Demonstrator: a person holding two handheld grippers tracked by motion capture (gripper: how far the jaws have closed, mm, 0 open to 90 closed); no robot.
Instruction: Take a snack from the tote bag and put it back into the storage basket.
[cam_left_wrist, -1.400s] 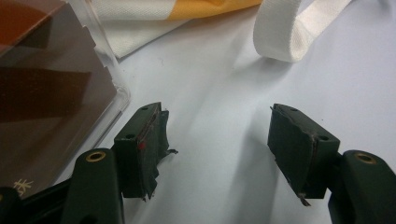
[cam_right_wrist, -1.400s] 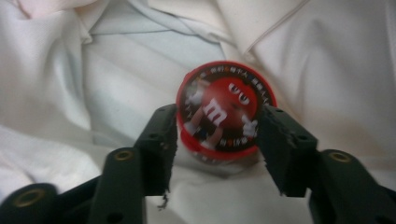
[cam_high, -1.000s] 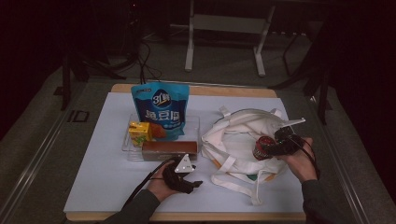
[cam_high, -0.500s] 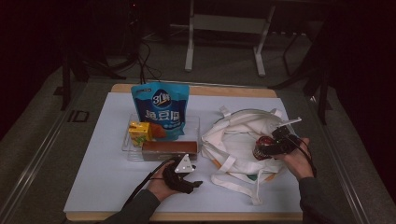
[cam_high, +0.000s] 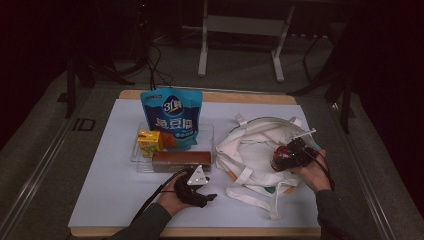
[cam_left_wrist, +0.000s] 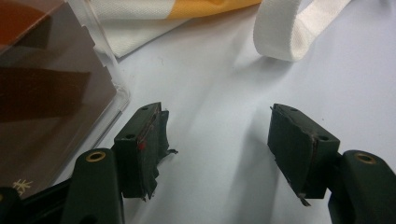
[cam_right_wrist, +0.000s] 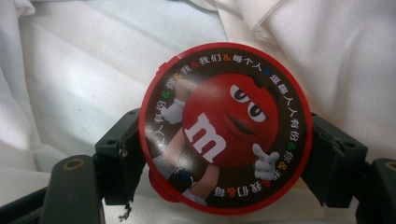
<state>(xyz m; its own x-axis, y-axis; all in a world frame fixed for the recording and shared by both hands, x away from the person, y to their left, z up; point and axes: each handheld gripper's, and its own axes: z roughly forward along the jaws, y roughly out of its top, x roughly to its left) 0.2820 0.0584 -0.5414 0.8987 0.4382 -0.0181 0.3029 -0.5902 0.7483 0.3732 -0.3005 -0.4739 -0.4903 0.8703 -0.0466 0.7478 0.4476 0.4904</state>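
Candy tin (cam_right_wrist: 224, 128), round and red with a cartoon red candy character on its lid, sits between the two black jaws of the right gripper (cam_right_wrist: 224, 154) over the white cloth of a tote bag (cam_high: 255, 145). The jaws flank the tin closely on both sides and have just been opening; whether the pads press on it cannot be told. In the high view the right gripper (cam_high: 290, 156) and the tin (cam_high: 281, 151) lie over the right part of the bag, which is spread on the right half of the white table mat (cam_high: 100, 190).

The left gripper (cam_high: 196, 186) rests low on the mat near the front edge, its jaws standing apart with nothing between them (cam_left_wrist: 219, 140). Just beside its left jaw is the corner of a clear plastic tray (cam_left_wrist: 100, 60). In the tray a long brown box (cam_high: 181, 160) lies at the front, a small yellow carton (cam_high: 149, 143) stands behind it, and a tall blue snack pouch (cam_high: 169, 119) stands upright at the back.

A loose bag strap (cam_left_wrist: 289, 32) curls on the mat ahead of the left gripper. Open mat lies at the far left and along the front edge between the hands.
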